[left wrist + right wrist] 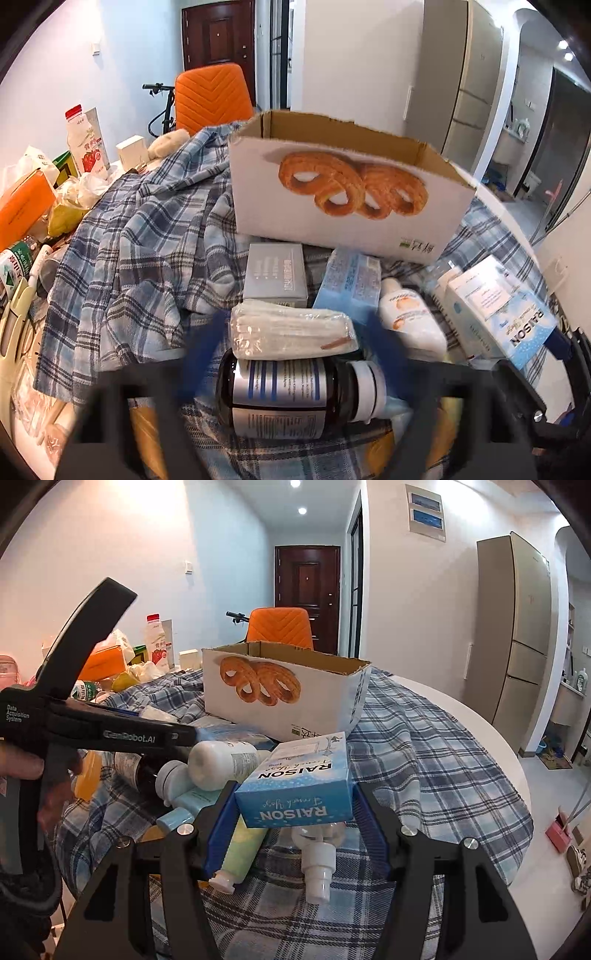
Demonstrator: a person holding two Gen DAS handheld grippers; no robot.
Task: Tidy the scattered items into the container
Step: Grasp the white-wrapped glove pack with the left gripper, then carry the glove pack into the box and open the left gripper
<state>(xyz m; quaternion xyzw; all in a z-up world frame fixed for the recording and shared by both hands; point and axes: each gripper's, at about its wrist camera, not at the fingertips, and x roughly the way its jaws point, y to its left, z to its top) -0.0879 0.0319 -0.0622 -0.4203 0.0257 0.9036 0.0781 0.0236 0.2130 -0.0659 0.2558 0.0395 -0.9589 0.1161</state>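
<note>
An open cardboard box (343, 192) printed with pastries stands on the plaid cloth; it also shows in the right wrist view (280, 690). My left gripper (295, 343), blurred, has its fingers on either side of a clear-wrapped white packet (291, 334) lying over a dark pill bottle (291, 395); whether they grip is unclear. My right gripper (295, 812) is shut on a blue RAISON box (295, 782) held above a spray bottle (317, 860) and a green tube (240, 853). A grey box (275, 273), blue pack (351, 280) and white bottle (410, 317) lie before the carton.
A plaid cloth (424, 757) covers the round white table (491, 734). Clutter of bottles, an orange tissue box (22, 206) and bags fills the left side. An orange chair (210, 96) stands behind. The left gripper's handle (92, 723) crosses the right wrist view.
</note>
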